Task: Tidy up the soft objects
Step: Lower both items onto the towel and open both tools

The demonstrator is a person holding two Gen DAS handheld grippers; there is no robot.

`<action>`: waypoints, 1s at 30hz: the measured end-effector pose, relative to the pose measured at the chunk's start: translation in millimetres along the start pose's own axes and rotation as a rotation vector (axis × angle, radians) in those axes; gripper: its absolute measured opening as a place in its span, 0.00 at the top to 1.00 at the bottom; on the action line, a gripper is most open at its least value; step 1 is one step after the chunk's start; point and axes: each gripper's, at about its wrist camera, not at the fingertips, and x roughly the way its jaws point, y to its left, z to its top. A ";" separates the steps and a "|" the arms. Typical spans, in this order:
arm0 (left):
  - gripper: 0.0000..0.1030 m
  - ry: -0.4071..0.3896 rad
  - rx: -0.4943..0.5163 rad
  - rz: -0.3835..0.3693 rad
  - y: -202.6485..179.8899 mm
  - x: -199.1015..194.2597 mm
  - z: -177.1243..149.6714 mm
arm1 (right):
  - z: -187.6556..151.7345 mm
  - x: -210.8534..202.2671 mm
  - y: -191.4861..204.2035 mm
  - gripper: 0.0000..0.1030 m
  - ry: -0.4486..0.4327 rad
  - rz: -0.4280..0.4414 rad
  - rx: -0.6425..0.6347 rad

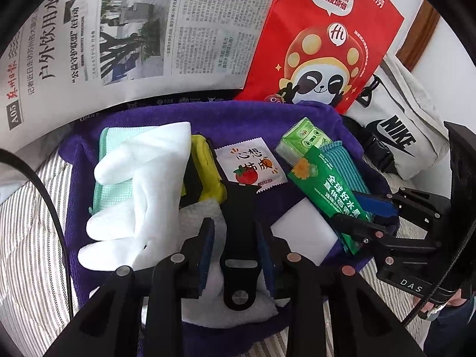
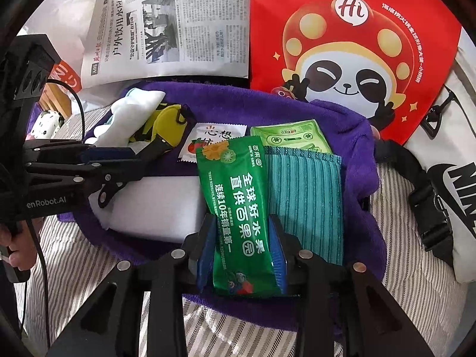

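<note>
Striped bedding carries a purple towel (image 2: pixel 361 151) heaped with soft things. Right tool (image 2: pixel 242 255) brackets the green fruit packet (image 2: pixel 235 208), pads loosening; left tool (image 1: pixel 236 253) straddles a black strap (image 1: pixel 239 220), barely apart. Likely placing; next, back out toward six o'clock.

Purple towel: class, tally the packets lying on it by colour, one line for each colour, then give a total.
Dark green packet: 1
Light green packet: 1
White packet: 1
Total: 3
</note>
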 end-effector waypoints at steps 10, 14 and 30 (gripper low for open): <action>0.38 -0.013 -0.025 -0.022 2.6 -17.6 -7.8 | -1.8 -28.8 0.3 0.42 -0.038 -0.054 0.018; 0.34 -0.027 -0.042 0.000 1.8 -31.3 -10.8 | -3.5 -50.1 2.4 0.39 -0.055 -0.078 0.023; 0.18 -0.079 -0.116 0.173 -5.3 -115.5 -48.3 | -34.4 -146.2 23.5 0.09 -0.095 -0.113 0.188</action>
